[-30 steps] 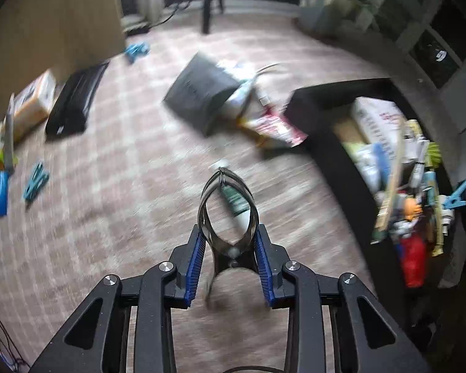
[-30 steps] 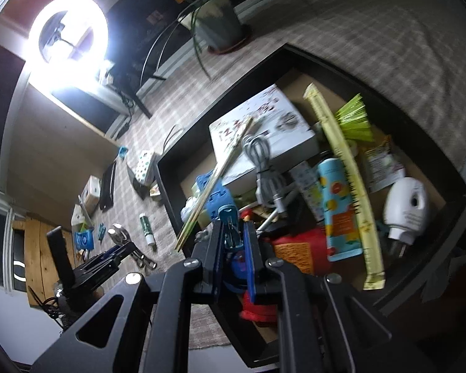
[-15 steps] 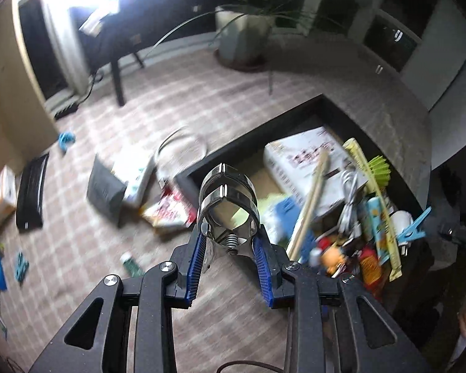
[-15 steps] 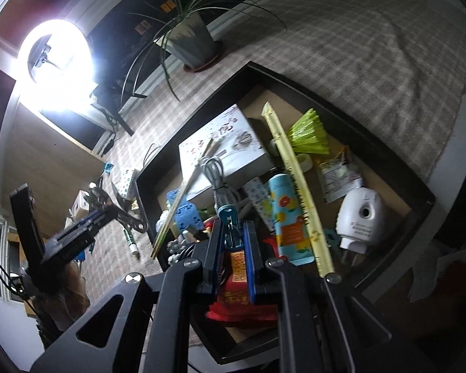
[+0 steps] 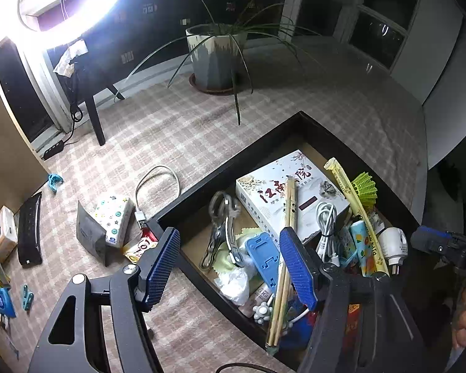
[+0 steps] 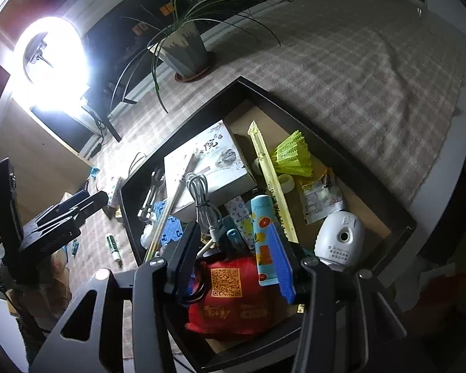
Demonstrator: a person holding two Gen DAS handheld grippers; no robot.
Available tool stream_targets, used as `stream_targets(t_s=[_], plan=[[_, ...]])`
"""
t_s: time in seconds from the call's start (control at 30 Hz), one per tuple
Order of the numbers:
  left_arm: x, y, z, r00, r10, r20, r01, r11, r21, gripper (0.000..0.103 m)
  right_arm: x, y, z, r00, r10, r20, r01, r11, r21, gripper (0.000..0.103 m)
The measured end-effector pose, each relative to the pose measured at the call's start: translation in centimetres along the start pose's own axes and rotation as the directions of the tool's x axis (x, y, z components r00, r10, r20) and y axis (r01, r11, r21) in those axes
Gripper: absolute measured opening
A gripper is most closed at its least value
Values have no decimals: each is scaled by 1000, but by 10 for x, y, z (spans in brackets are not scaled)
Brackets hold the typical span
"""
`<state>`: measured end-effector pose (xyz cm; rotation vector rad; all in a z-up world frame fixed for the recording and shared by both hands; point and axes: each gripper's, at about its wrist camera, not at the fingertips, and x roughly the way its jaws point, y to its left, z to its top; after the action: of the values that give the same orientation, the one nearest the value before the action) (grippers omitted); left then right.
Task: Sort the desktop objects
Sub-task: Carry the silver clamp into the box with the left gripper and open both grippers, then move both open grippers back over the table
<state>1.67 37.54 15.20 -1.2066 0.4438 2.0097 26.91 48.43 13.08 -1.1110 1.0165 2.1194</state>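
Note:
A black tray (image 5: 298, 119) (image 6: 242, 83) on the checked cloth holds many items: a white box (image 5: 290, 191), white cable (image 5: 326, 217), bamboo sticks (image 5: 284, 248), blue phone stand (image 5: 262, 259), red pouch (image 6: 233, 295). A metal spring clamp (image 5: 223, 227) lies in the tray's left part, also in the right wrist view (image 6: 150, 194). My left gripper (image 5: 230, 267) is open and empty above the tray's near left side. My right gripper (image 6: 233, 258) is open above the tray, with a blue clip (image 6: 234, 237) lying free between its fingers.
Left of the tray lie a patterned power bank (image 5: 115, 219) with cable, a dark pouch (image 5: 90, 236), a snack pack (image 5: 138, 247), a black remote (image 5: 29, 228), small blue clips (image 5: 54, 180) and a green tube (image 6: 112, 245). A potted plant (image 5: 212, 56) stands behind.
My left gripper swung over to the tray, opened and let go of the metal clamp, which now lies in the tray. My right gripper opened and released the blue clip.

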Motion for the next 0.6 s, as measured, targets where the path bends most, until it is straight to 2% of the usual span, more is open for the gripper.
stream_targets(t_s=[0.33,0.6], plan=[[-8,21,-10,1000,11,2,-11,999,-43,63,10,24,-2,1000,10,-18,-10,1000,-23,45],[-48,39,-34,996,63,62,-58,996,-69,63,7,67,-14,1000,-5,13,7,993,-114,45]])
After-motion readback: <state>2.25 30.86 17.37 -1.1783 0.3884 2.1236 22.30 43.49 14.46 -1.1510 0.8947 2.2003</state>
